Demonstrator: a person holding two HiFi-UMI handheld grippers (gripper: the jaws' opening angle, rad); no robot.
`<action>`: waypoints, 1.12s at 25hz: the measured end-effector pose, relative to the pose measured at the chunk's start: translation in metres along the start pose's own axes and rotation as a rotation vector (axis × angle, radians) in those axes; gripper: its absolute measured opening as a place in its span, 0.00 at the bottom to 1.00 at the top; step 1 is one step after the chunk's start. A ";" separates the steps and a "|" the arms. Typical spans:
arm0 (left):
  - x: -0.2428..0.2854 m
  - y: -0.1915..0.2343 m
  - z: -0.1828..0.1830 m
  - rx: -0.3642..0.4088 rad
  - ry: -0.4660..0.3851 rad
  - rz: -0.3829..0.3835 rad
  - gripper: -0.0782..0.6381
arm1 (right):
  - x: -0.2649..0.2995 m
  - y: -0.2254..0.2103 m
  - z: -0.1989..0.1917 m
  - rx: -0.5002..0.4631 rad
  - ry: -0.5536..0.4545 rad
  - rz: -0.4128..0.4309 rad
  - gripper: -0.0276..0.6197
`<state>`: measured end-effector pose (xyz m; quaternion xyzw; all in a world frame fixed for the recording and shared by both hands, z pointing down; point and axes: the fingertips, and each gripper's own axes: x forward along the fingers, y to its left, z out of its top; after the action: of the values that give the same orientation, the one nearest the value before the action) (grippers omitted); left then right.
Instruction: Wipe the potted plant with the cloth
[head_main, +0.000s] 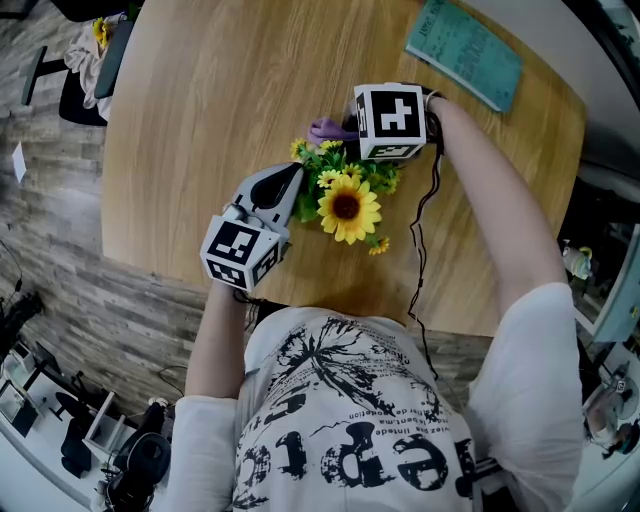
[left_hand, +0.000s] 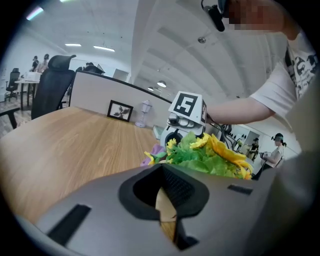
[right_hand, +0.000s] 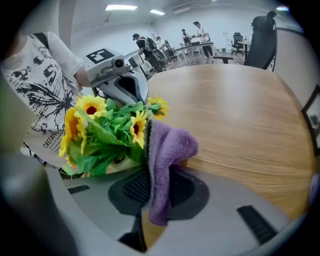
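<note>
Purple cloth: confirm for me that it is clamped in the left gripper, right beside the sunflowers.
Not right. The purple cloth is clamped in the right gripper, not the left gripper, which is shut with no cloth in it. The right gripper view shows the cloth pinched between that gripper's jaws. It does sit right beside the sunflowers.
</note>
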<state>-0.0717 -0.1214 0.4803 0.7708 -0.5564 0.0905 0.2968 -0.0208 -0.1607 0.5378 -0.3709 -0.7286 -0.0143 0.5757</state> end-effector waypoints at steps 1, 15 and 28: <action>0.001 0.000 0.001 0.002 0.001 -0.001 0.11 | 0.000 0.002 -0.003 -0.005 0.007 0.010 0.15; -0.004 -0.006 -0.005 0.013 0.003 0.002 0.11 | 0.008 0.045 -0.030 0.009 0.033 0.073 0.15; -0.001 -0.009 -0.006 -0.020 -0.028 0.019 0.11 | 0.008 0.077 -0.065 0.047 0.083 0.070 0.15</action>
<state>-0.0625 -0.1155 0.4818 0.7636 -0.5688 0.0770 0.2958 0.0751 -0.1298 0.5350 -0.3817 -0.6909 0.0075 0.6140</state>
